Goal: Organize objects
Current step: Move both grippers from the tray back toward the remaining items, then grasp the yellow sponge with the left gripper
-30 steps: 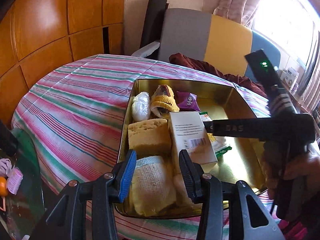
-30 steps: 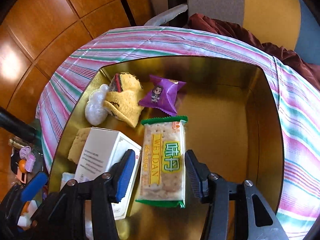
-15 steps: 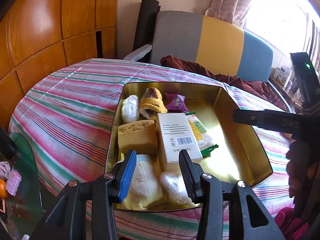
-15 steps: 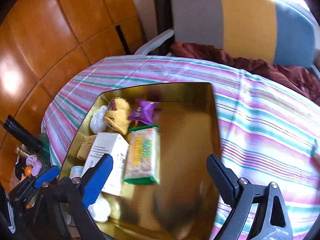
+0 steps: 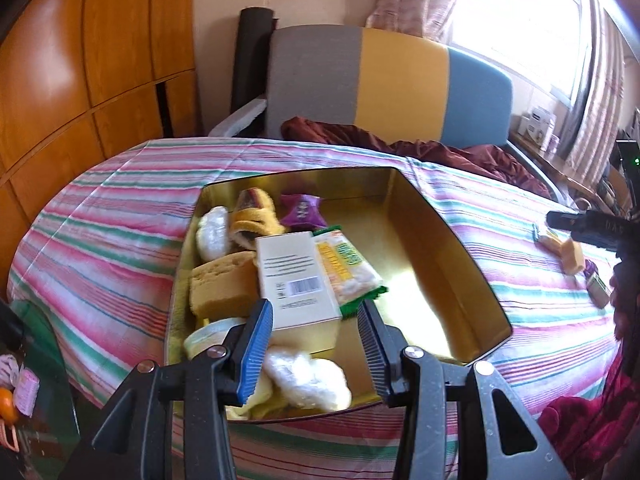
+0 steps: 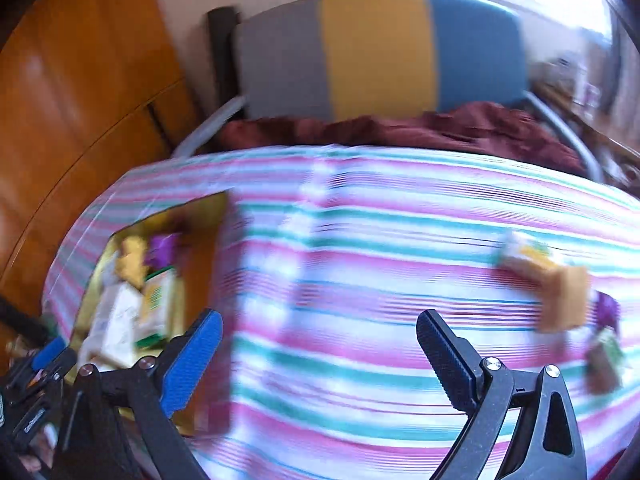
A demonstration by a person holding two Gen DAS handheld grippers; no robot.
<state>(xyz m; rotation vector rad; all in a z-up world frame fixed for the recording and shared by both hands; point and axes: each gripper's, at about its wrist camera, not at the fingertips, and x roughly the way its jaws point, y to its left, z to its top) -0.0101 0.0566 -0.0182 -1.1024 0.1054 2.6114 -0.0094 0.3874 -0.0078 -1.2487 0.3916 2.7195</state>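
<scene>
A gold tin box (image 5: 452, 248) sits on the striped tablecloth (image 5: 104, 232). It holds a white carton (image 5: 294, 276), a cracker pack (image 5: 346, 272), a yellow sponge (image 5: 222, 284), a purple snack bag (image 5: 302, 212) and soft white and yellow items. My left gripper (image 5: 316, 346) is open and empty over the box's near edge. My right gripper (image 6: 320, 356) is wide open and empty above bare cloth, right of the box (image 6: 200, 248). A tan block (image 6: 560, 296) and small packets (image 6: 604, 356) lie on the cloth to its right, blurred.
A grey, yellow and blue chair (image 5: 384, 84) with a maroon cloth (image 5: 440, 152) stands behind the table. Wooden panels (image 5: 80, 60) are on the left. The tan block (image 5: 568, 254) also shows at the left wrist view's right edge.
My right gripper let go of the cracker pack, opened wide and swung right out of the box over the cloth. My left gripper pulled back and stayed open.
</scene>
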